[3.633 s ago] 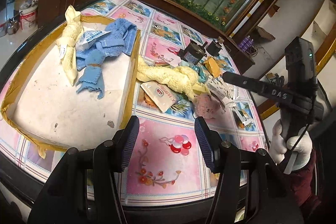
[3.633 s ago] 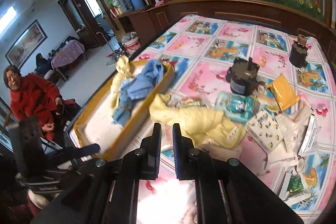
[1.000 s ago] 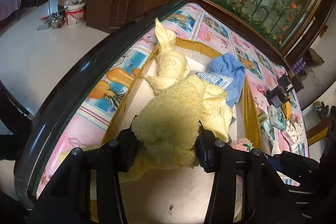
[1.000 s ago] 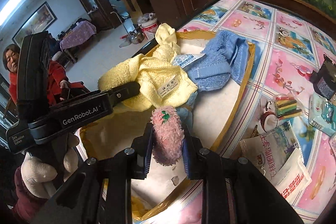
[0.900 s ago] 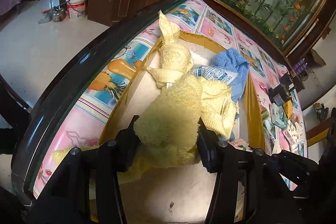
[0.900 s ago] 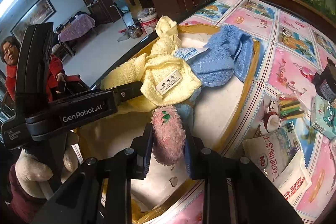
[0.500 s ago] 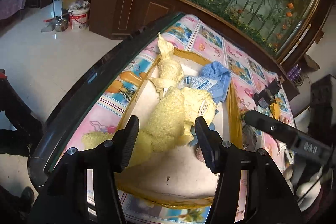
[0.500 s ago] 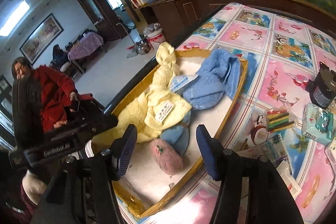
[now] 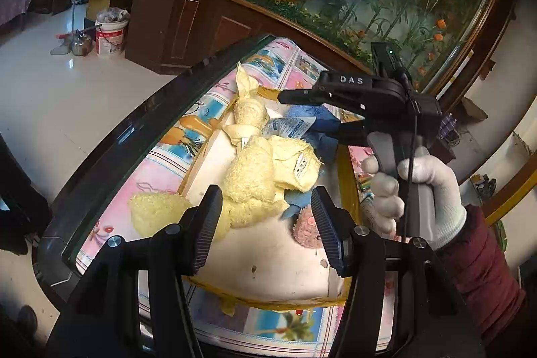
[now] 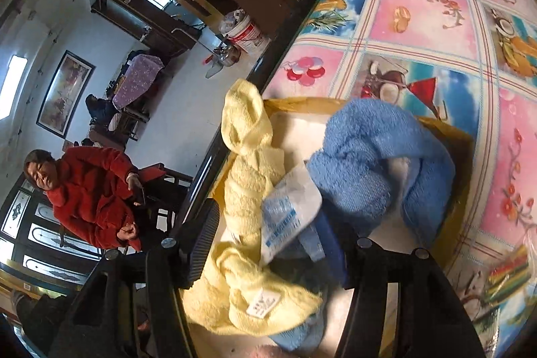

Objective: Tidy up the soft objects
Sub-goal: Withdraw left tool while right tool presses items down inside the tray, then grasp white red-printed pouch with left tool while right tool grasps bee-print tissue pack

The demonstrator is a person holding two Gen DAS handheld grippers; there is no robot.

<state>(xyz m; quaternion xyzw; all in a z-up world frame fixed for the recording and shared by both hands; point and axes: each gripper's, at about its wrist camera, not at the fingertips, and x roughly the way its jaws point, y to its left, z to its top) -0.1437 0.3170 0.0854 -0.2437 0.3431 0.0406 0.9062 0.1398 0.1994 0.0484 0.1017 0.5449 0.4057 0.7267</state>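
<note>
A shallow yellow-rimmed tray [image 9: 285, 302] on the table holds yellow towels [image 9: 255, 173], a blue towel [image 9: 319, 119], a white plastic packet [image 9: 288, 126] and a pink fluffy piece [image 9: 305, 225]. My left gripper [image 9: 265, 223] is open and empty, raised over the tray's near end. My right gripper [image 10: 268, 247] is open and empty, low over the packet [image 10: 290, 210], between the yellow towel [image 10: 248, 183] and the blue towel [image 10: 376, 163]. It also shows in the left wrist view [image 9: 322, 113], held by a white-gloved hand.
One yellow towel end [image 9: 157, 212] hangs over the tray's left rim onto the patterned tablecloth [image 10: 419, 19]. The table's dark edge [image 9: 134, 130] runs along the left. Small packets [image 10: 503, 270] lie right of the tray. A person in red [image 10: 90, 197] sits beyond the table.
Both grippers let go: the yellow towel and the pink piece now lie in the tray. My left gripper has drawn back and up. My right gripper has moved forward over the packet and blue towel.
</note>
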